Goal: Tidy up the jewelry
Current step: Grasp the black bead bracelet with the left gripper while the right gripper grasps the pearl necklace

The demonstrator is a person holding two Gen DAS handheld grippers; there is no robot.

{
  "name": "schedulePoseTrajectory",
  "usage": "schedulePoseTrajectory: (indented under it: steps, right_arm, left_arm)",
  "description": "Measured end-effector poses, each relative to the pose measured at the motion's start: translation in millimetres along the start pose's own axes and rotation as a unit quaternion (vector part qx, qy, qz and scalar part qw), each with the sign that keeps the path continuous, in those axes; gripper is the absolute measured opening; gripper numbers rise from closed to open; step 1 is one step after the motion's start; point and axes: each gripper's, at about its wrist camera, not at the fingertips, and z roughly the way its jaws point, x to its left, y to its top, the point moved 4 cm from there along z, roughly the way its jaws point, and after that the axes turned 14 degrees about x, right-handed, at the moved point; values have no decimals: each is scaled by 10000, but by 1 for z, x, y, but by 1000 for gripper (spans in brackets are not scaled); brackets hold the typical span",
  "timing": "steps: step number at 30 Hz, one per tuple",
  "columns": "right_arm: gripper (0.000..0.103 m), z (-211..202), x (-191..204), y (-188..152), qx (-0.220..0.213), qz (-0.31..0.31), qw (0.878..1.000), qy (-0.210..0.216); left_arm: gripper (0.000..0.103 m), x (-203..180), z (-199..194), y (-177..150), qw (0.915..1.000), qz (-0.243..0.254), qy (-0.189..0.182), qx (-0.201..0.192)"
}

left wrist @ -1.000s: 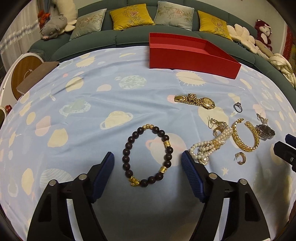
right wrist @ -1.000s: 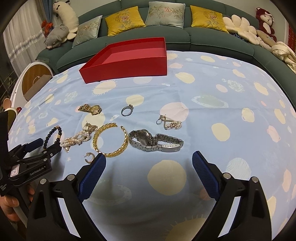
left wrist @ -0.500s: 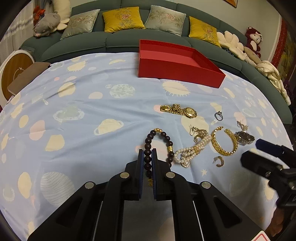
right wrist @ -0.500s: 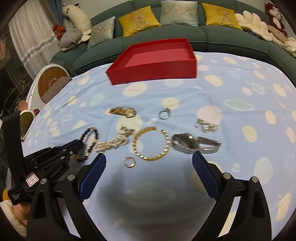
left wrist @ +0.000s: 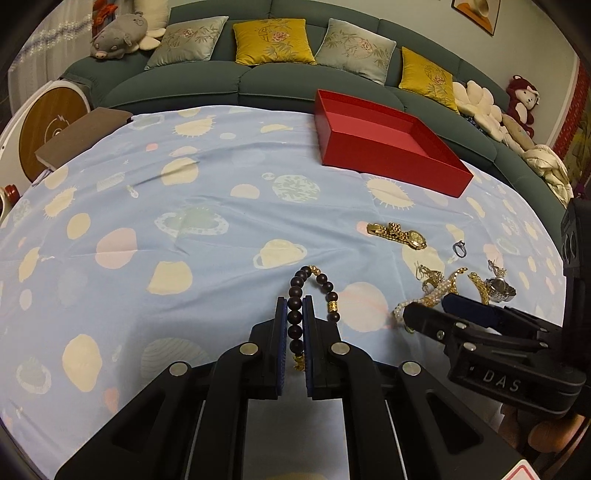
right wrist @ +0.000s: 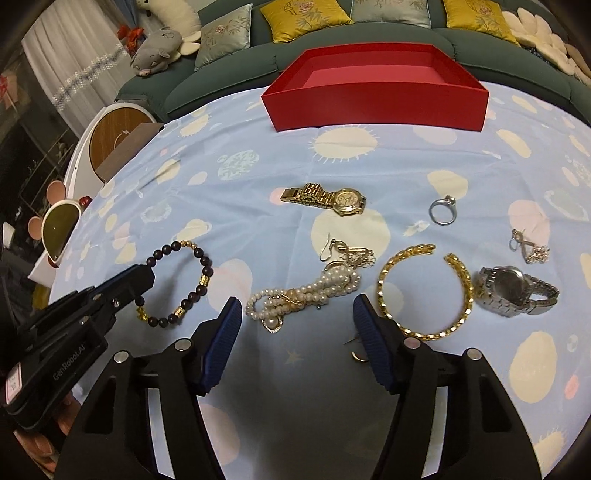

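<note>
While the dark bead bracelet (left wrist: 295, 314) is pinched by the left gripper (left wrist: 294, 332), the right gripper (right wrist: 295, 314) (fingers spread, just closing) is held around the pearl strand (right wrist: 303, 295).

a home living room. a long green sofa (left wrist: 258, 79) curves along the back wall, lined with yellow and grey-green cushions (left wrist: 271, 40). plush toys sit on it: a grey pig (left wrist: 118, 35) at one end, a red monkey (left wrist: 521, 98) at the other. a framed picture (left wrist: 474, 13) hangs above. white curtains (right wrist: 77, 70) cover the left side. the table wears a blue cloth (left wrist: 221, 206) printed with planets and suns.
</note>
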Motion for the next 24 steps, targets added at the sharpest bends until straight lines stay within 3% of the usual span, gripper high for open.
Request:
schedulePoseTrajectory:
  steps: [5, 9, 15, 24]
  right_arm:
    - [52, 6, 8, 7, -104, -145, 9996, -210]
    - [36, 7, 8, 9, -207, -240, 9985, -443]
    - [11, 2, 8, 6, -235, -285, 9989, -301]
    - [11, -50, 26, -1, -783, -656, 9947, -104]
  left_arm:
    - [5, 9, 2, -5, 10000, -40, 53, 37]
    - [5, 11, 5, -8, 9999, -20, 74, 77]
    - [5, 7, -3, -6, 10000, 11, -55, 10]
    - [5, -13, -30, 6, 9980, 115, -558, -283]
